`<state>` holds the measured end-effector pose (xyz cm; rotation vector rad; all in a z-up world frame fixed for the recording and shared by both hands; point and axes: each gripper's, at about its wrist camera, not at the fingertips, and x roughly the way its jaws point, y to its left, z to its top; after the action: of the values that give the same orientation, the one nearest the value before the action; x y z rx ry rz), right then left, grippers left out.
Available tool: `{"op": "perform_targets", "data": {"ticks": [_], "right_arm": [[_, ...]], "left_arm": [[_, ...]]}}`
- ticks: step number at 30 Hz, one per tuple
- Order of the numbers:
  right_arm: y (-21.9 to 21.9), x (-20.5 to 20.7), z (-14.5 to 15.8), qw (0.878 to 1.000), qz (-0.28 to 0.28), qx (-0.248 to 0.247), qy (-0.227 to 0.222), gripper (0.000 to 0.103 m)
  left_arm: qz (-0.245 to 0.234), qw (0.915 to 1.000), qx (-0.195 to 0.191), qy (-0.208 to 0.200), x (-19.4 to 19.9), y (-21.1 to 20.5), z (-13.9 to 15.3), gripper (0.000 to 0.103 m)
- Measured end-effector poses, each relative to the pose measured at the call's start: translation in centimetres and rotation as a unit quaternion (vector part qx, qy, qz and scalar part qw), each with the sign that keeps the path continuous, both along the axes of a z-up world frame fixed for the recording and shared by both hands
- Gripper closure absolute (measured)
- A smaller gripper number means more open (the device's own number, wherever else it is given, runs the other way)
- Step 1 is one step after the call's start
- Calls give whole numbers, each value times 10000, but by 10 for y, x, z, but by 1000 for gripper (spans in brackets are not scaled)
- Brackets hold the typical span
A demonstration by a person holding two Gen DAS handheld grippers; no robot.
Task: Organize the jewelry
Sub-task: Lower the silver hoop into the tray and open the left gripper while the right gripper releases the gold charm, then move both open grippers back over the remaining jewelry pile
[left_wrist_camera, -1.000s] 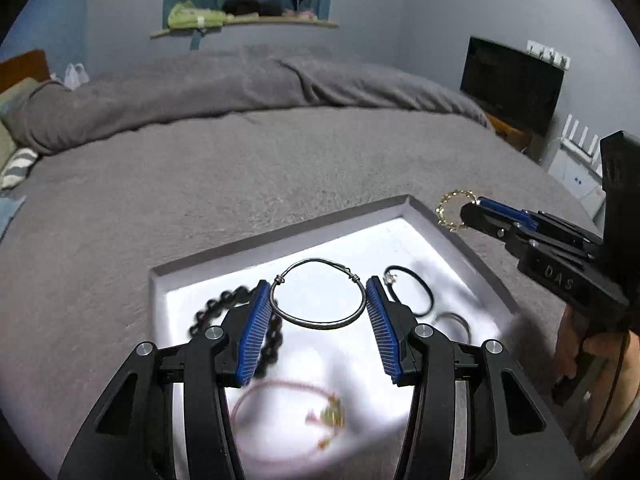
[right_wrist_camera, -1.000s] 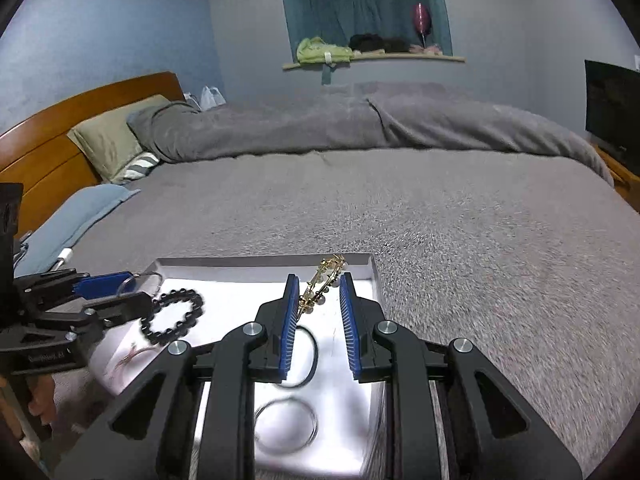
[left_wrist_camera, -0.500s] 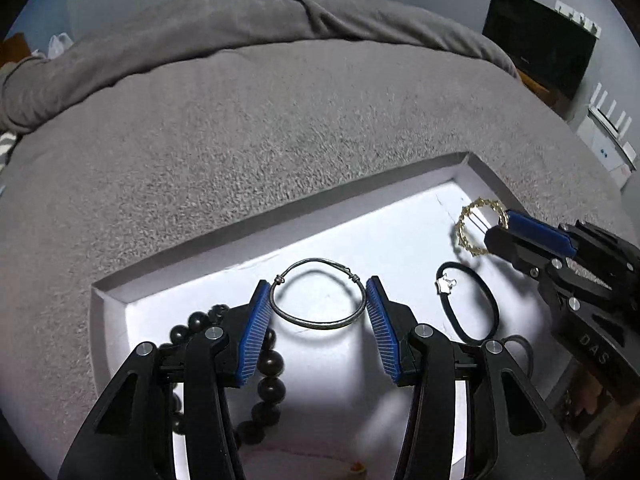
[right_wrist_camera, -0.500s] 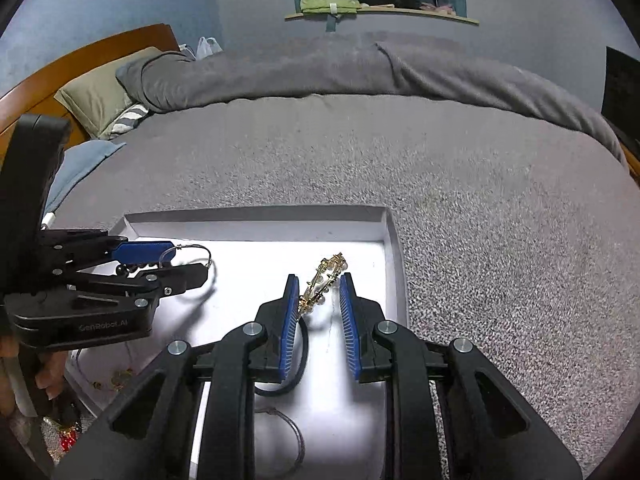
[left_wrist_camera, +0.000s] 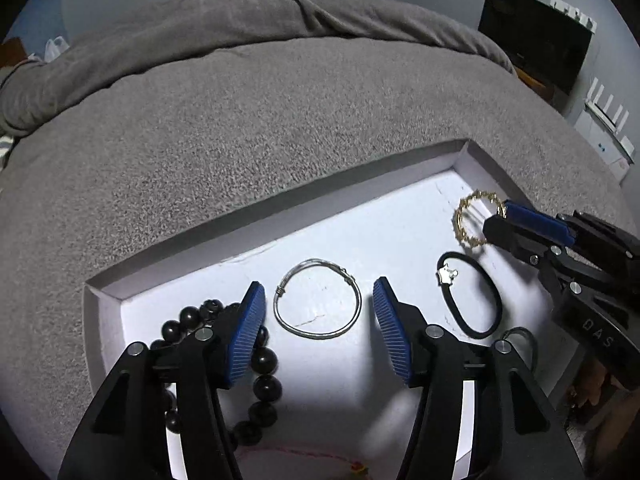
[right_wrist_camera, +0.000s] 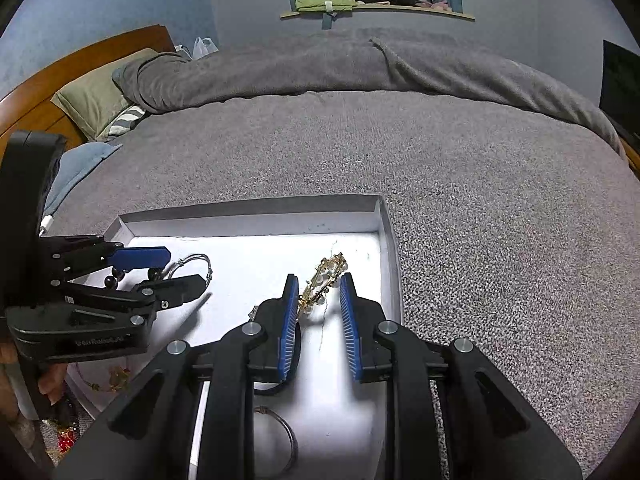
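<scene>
While the left gripper [left_wrist_camera: 319,322] hangs over the white tray [left_wrist_camera: 248,236] on the grey bed [left_wrist_camera: 280,120], its jaws have just been opening and now stand spread to either side of the silver bangle [left_wrist_camera: 318,304], which lies flat on the tray floor with neither blue pad touching it. Black beads [left_wrist_camera: 260,364] curl just left of it, partly under the left finger, and a black hair tie [left_wrist_camera: 472,296] lies to its right. At the far right corner the right gripper [left_wrist_camera: 500,220] holds a gold bracelet [left_wrist_camera: 472,220] above the tray. From the right wrist camera, the right gripper [right_wrist_camera: 319,292] has narrow jaws, with the gold bracelet [right_wrist_camera: 324,280] resting against the left pad [right_wrist_camera: 290,320]; whether the right pad presses it I cannot tell. Another silver ring [right_wrist_camera: 280,436] lies near, between the fingers. The left gripper [right_wrist_camera: 176,276] sits at the tray's left end.
</scene>
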<state>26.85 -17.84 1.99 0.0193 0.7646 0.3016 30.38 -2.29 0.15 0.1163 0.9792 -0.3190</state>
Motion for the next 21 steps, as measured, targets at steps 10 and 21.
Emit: {"op": "perform_targets", "data": {"ticks": [10, 21], "right_arm": [[-22, -34, 37, 9960, -278, 420, -735, 42], [-36, -101, 78, 9861, -405, 800, -1399, 5]], "left_arm": [[290, 9969, -345, -640, -43, 19, 36, 36], [840, 9839, -753, -1387, -142, 43, 70, 10]]}}
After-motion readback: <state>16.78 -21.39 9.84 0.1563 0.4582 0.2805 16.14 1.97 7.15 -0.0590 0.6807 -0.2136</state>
